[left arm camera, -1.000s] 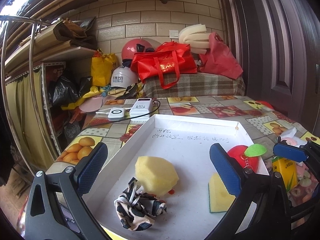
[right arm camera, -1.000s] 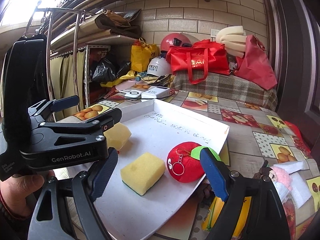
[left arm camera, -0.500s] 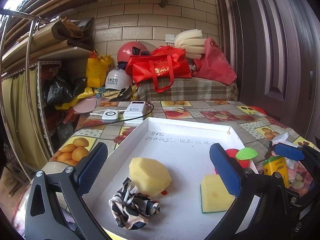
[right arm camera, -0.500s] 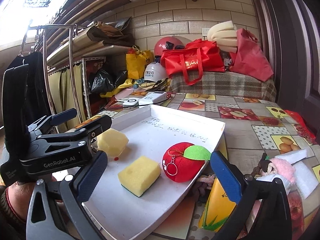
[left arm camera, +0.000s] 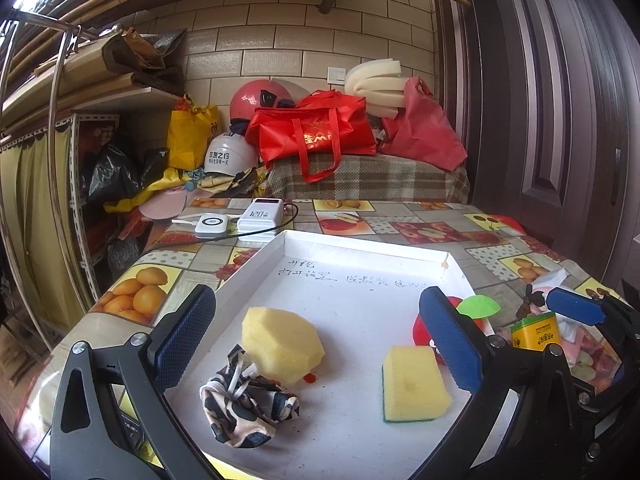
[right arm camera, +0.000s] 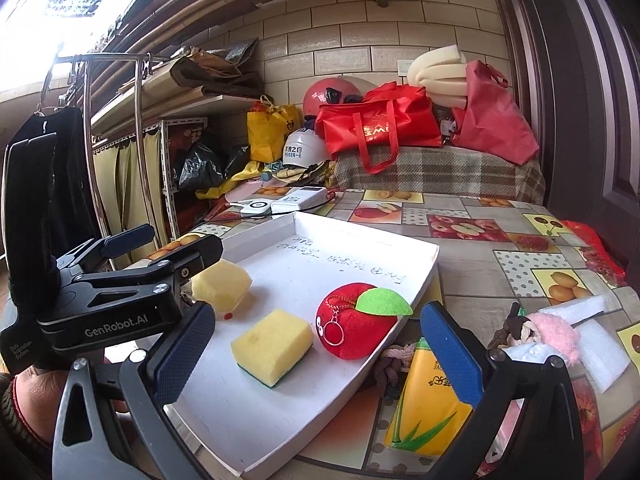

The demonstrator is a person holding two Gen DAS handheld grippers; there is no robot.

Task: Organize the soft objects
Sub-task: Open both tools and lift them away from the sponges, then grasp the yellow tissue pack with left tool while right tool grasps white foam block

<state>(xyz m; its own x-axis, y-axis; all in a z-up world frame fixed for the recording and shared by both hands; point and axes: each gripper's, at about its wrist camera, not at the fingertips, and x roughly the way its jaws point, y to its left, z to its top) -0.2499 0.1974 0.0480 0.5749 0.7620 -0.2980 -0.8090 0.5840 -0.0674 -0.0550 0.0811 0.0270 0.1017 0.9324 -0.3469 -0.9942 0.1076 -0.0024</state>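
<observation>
Both your grippers, left (left arm camera: pixel 316 340) and right (right arm camera: pixel 316 356), stand wide apart, gripping nothing, over the white tray (right arm camera: pixel 416 276) holding a sponge (right arm camera: pixel 272 346) and red plush apple (right arm camera: pixel 354 326).

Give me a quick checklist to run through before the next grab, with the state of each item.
1. Right gripper free: ok, jaws have just been opening, stand wide, nothing between the pads.
2. Left gripper free: ok, open, nothing held.
3. Red plush apple released: ok, resting in the white tray by its right edge.
4. Rectangular sponge in tray: ok.
5. Pink plush toy sorted: not ok, lies on the table outside the tray.
6. Knotted rope reachable: cannot tell, partly hidden beside the juice box.
</observation>
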